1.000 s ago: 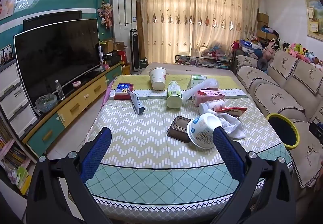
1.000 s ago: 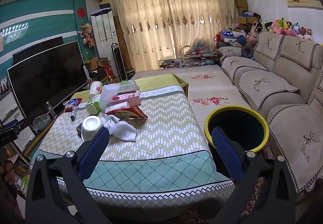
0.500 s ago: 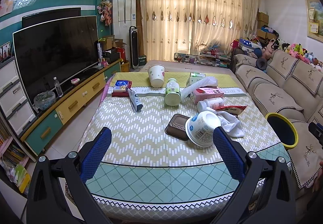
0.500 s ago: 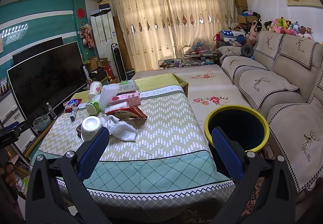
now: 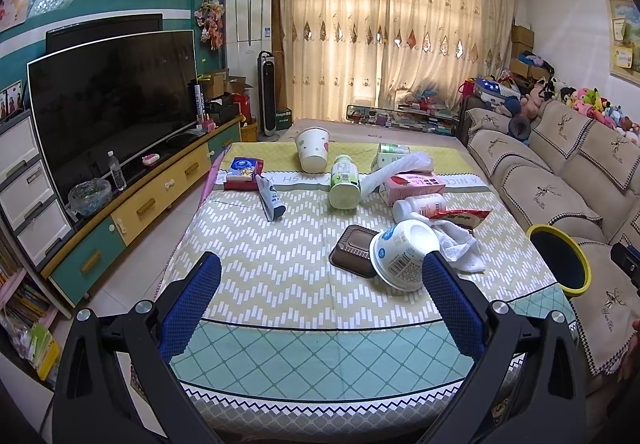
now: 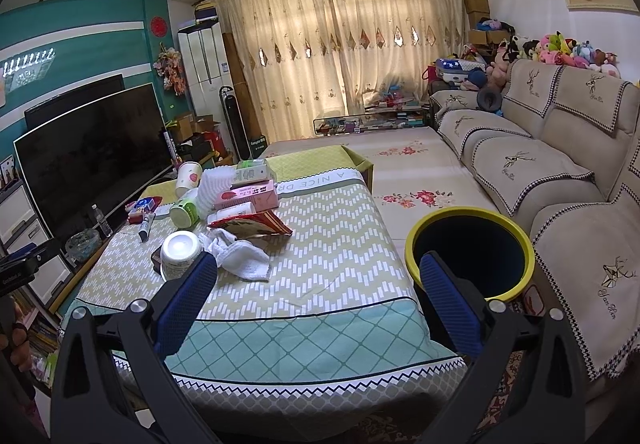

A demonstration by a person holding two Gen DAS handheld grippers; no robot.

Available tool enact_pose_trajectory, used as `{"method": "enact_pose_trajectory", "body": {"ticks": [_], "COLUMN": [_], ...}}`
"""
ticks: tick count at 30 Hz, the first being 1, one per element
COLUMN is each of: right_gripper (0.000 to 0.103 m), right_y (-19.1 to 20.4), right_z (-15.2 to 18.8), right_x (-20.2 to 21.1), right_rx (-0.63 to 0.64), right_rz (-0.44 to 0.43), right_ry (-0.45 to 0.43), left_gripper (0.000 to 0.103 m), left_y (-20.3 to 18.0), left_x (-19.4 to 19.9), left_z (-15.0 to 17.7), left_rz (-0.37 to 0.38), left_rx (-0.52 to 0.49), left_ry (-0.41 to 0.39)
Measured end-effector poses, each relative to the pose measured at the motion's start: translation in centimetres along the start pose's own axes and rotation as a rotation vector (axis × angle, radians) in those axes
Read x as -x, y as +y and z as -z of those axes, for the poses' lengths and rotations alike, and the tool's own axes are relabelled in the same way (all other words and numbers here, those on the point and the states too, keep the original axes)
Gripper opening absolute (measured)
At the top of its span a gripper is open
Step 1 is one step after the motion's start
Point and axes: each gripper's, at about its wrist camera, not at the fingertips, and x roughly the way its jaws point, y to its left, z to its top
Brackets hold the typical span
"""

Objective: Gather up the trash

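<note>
Left gripper (image 5: 320, 272) spread wide and empty, tipped white paper bowl (image 5: 404, 254) just ahead by its right finger: centre before pinching its rim.

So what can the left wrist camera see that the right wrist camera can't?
Only the left wrist view shows the whole brown tray beside the tipped white bowl; the right view barely shows it. Only the right wrist view shows inside the yellow-rimmed bin and the flowered rug. Both show the table, white cloth and pink carton.
</note>
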Motion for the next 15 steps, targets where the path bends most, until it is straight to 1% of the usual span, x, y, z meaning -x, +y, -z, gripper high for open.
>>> {"method": "enact_pose_trajectory", "body": {"ticks": [15], "right_gripper": [0.097], "right_y": [0.06], "right_z": [0.13], "right_x": [-0.07], "right_rx": [0.000], "right_rz": [-0.008], "right_ry": [0.005], "left_gripper": [0.099], "left_y": [0.08], "left_x": [-0.13], "left_z": [0.23], "left_rz": [0.005], "left_rx": [0.004], "left_ry": [0.017]}}
